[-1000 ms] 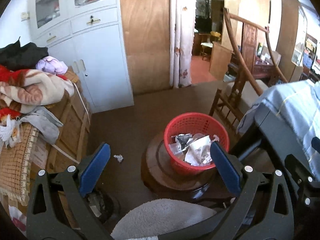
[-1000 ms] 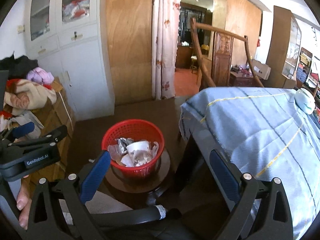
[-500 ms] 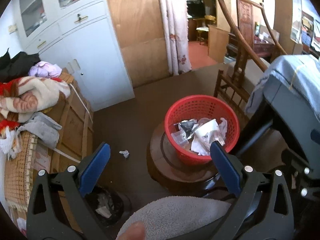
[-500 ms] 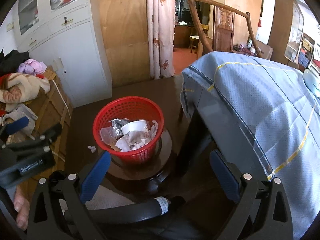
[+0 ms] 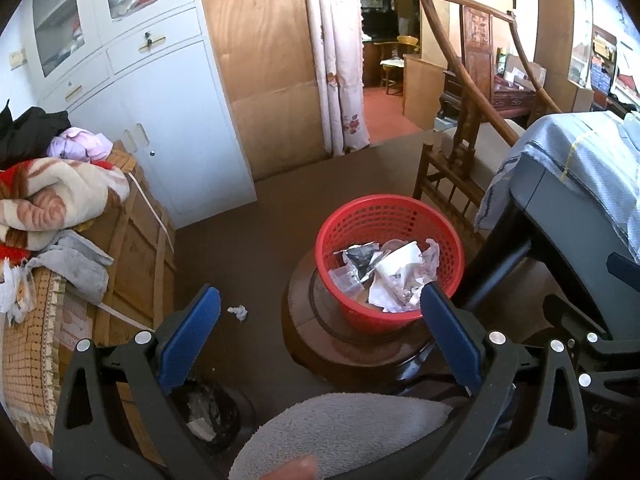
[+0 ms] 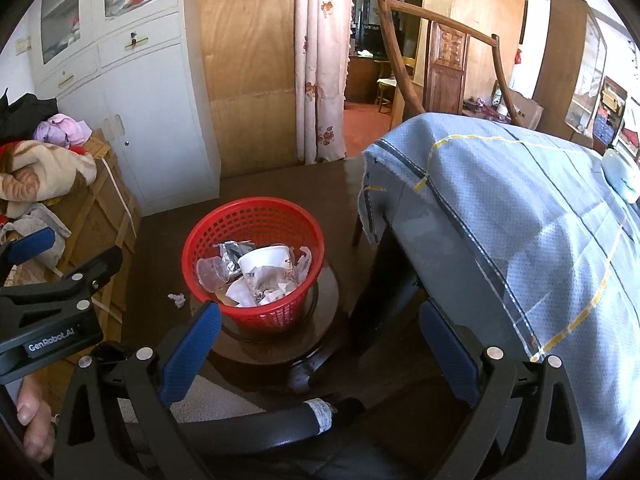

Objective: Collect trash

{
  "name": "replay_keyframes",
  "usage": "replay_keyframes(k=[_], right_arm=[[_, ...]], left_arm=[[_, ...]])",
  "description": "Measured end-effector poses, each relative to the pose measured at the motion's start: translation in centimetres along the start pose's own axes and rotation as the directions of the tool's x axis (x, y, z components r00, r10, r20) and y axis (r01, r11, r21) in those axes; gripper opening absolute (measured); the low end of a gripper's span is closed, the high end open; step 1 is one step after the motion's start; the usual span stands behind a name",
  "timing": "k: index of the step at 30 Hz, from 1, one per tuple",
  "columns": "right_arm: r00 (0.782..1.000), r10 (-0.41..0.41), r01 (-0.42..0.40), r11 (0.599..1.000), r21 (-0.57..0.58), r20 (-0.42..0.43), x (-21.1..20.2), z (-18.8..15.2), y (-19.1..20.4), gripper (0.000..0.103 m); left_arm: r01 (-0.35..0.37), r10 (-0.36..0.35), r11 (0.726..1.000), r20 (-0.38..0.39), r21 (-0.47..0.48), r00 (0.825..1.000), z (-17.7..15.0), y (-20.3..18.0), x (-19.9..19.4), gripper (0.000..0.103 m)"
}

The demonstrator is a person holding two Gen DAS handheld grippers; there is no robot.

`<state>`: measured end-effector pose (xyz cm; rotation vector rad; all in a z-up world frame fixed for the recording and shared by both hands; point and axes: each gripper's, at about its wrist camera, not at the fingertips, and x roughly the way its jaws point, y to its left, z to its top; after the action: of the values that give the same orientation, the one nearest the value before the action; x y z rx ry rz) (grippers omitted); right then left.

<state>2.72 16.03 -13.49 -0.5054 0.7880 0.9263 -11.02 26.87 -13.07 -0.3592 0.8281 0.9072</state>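
Left and right wrist views of a trash-collecting task. The left gripper point(image 5: 318, 320) and the right gripper point(image 6: 316, 340) both stand wide apart and hold nothing. A red basket point(image 5: 390, 216) already holding a paper cup point(image 6: 266, 258), foil and crumpled paper sits on a round wooden stand point(image 5: 320, 344), just beside the cloth-covered bench point(image 6: 520, 208). One small paper scrap point(image 5: 238, 313) lies on the brown floor, to the left of the stand and near the wooden crate point(image 5: 136, 240); it appears to be the remaining item. To take it well, the left gripper, which is nearer, should descend with its jaws astride the scrap, fingertips almost at the floor, and close gently, since the crumpled paper is light and may skid or slip away; the lift should then clear the basket rim before release. Compared with the views of one second ago, both cameras look more steeply downward, the basket and scrap appear larger and more central, and both grippers remain equally wide.
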Motion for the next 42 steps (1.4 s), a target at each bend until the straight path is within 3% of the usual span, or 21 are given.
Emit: replay_keyframes(k=[42], right_arm=[[1.0,0.006,-0.006,1.0,0.011,0.012,-0.7,-0.3,-0.5,0.097]], left_arm=[[-0.001,0.001,1.0,0.021,0.007,1.0,0.4,-0.3,-1.1,0.096]])
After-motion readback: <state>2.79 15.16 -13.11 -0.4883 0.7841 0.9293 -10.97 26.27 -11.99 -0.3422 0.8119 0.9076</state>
